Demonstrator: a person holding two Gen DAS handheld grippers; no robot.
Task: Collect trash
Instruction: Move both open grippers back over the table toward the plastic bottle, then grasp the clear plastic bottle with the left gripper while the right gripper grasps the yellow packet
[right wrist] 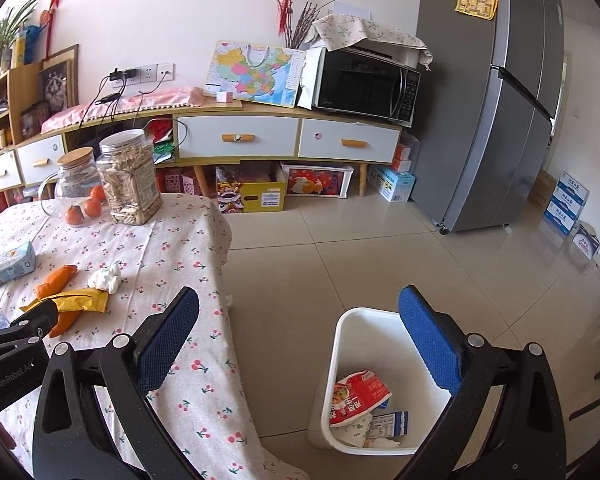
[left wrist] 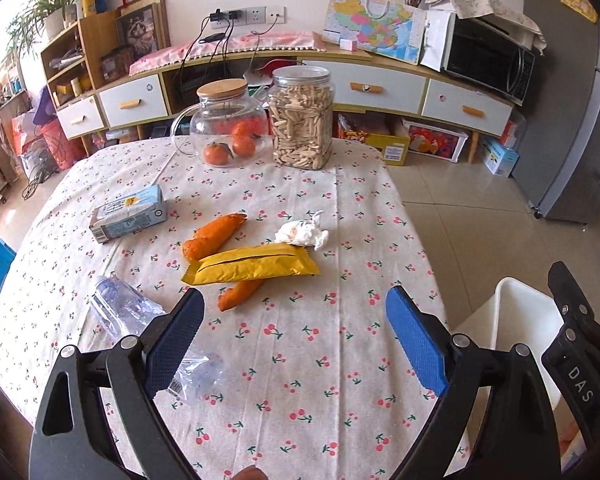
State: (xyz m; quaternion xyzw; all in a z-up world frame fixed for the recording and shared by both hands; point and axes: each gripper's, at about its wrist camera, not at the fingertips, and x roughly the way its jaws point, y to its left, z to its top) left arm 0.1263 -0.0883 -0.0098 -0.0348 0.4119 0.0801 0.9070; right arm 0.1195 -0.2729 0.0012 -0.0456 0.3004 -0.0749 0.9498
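On the cherry-print tablecloth (left wrist: 300,360) lie a yellow wrapper (left wrist: 252,266), orange peel pieces (left wrist: 212,236), a crumpled white tissue (left wrist: 302,233), a blue milk carton (left wrist: 128,214) and a crushed clear plastic bottle (left wrist: 124,312). My left gripper (left wrist: 296,336) is open and empty above the table's near part, the bottle beside its left finger. My right gripper (right wrist: 300,340) is open and empty, over the floor between the table edge and the white trash bin (right wrist: 360,322), which holds a red wrapper (right wrist: 356,396) and other scraps. The bin also shows in the left wrist view (left wrist: 516,320).
A glass jug with tangerines (left wrist: 224,128) and a jar of sticks (left wrist: 300,120) stand at the table's far edge. A sideboard with drawers (right wrist: 260,140), a microwave (right wrist: 364,84) and a fridge (right wrist: 492,100) line the wall. Tiled floor (right wrist: 380,248) lies to the right.
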